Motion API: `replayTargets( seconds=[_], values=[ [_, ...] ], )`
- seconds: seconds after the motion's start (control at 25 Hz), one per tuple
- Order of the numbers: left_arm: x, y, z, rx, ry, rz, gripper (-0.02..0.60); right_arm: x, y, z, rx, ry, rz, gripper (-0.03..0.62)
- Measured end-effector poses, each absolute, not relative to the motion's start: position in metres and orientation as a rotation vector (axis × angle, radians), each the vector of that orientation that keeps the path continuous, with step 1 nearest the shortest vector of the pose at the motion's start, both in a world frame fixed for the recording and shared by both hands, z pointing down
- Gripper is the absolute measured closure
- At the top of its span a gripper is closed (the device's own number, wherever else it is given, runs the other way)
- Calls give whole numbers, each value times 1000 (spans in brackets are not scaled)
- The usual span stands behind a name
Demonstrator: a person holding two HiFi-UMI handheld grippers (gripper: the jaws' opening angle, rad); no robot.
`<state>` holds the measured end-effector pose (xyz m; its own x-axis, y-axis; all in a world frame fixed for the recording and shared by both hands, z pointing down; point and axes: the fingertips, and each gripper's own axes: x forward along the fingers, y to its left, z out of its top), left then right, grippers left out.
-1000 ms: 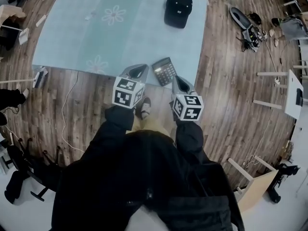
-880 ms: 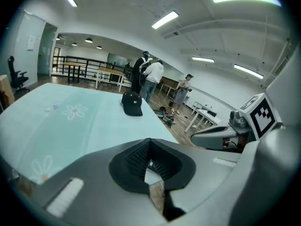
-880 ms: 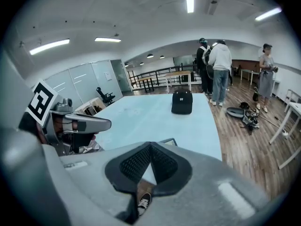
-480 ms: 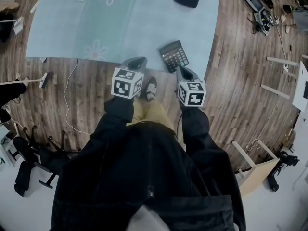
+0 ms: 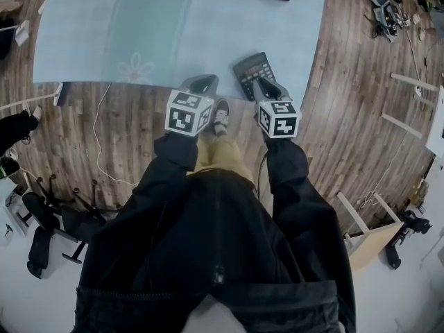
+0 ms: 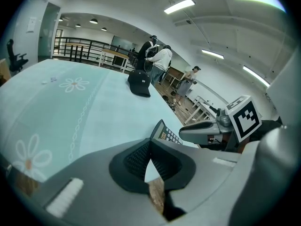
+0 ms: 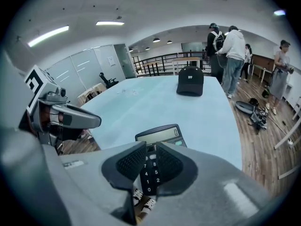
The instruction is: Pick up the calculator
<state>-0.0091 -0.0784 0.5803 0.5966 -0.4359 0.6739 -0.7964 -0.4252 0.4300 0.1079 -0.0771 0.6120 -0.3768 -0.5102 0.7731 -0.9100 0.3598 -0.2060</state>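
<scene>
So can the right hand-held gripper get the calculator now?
Probably yes. The right hand-held gripper is close over the calculator, jaws opening with nothing held between them, and nothing blocks the way.

Bright, even indoor light from above: ceiling strips point(image 6: 180, 5) blown to white glare in both gripper views. Only faint, soft shadows on the pale blue mat point(image 5: 180, 26). Dark jacket point(image 5: 215, 255) in head view crushed near black, little detail. Heavy fisheye bend throughout, straight lines bowed toward the rims; dark vignette ringing the gripper views. Close to the lens, left gripper point(image 6: 149, 149) and right gripper point(image 7: 150, 149) soft and out of focus; mid-distance sharp. Slight smear at the head view's outer edge.
</scene>
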Motion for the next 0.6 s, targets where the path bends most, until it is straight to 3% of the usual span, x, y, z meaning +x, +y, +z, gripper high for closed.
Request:
replayTargets(
  seconds=[0.28,0.6],
  values=[
    [-14,-93,589,2040,-974,614,578,105,-110,626,1141,-2056,840,464],
    [-16,-107,601,2009,-982,618,578,121,-144,641,918,-2108,800,433]
  ],
)
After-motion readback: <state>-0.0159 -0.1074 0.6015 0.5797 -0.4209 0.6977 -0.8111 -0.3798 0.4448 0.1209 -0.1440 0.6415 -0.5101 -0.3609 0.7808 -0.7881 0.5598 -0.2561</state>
